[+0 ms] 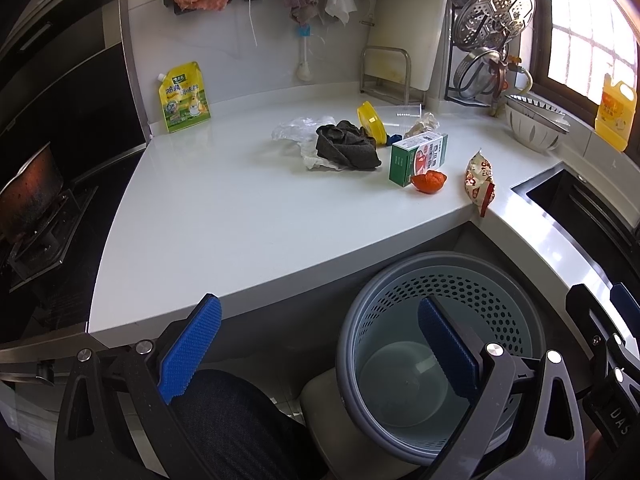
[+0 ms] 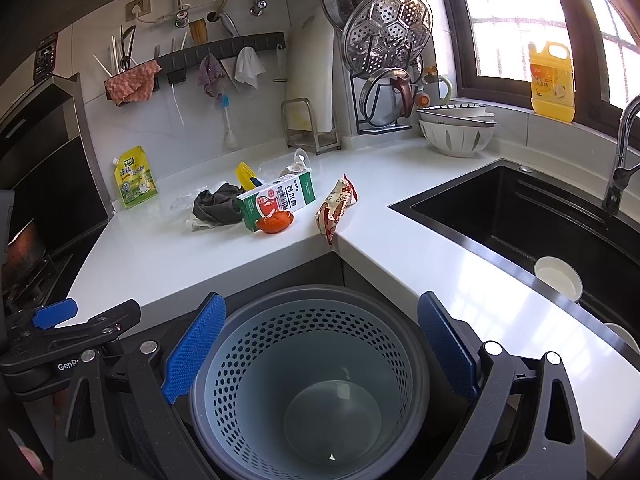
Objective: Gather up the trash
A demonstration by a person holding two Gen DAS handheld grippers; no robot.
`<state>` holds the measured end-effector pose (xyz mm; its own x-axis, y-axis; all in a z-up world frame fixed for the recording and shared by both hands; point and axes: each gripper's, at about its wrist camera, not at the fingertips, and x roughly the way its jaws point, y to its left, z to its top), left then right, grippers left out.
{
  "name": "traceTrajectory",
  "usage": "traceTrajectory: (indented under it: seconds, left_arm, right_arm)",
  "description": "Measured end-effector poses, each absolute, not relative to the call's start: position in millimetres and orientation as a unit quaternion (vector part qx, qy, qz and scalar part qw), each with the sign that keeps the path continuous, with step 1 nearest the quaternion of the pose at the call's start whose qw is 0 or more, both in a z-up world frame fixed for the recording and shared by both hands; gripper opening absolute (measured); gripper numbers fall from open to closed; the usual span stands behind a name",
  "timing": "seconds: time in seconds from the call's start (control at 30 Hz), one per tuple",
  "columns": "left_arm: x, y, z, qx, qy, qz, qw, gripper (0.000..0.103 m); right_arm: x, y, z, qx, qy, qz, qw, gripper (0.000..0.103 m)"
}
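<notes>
Trash lies clustered on the white bench [image 1: 224, 208]: a green carton [image 1: 416, 157], an orange peel [image 1: 430, 181], a snack wrapper [image 1: 479, 180] at the edge and a dark rag [image 1: 347, 145]. My left gripper [image 1: 320, 344] and right gripper [image 2: 320, 346] hang with fingers spread and empty, above the perforated bin [image 2: 308, 344].

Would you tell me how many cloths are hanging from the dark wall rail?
3: a pink cloth at the rail's left end, a purple-grey cloth near the middle, and a white cloth towards the right. None seems hidden.
</notes>
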<state>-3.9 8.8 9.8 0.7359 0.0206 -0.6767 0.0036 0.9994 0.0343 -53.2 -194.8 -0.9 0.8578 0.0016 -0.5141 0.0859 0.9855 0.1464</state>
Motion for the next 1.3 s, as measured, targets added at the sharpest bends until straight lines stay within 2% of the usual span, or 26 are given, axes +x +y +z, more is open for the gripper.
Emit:
traceTrajectory:
  seconds: [0.8,1.3]
  left_arm:
    - [10.2,4.9,-6.3,0.019,0.368,0.000,0.930,0.097]
    - [104.7,-19.7,-13.5,0.026,0.356,0.005,0.934,0.097]
  right_arm:
    - [-35.1,-206.0,-26.1,0.093,0.282,-0.026,0.955,0.092]
    - [73.6,-241.7,-22.4,0.104,0.283,-0.045,0.953,0.092]
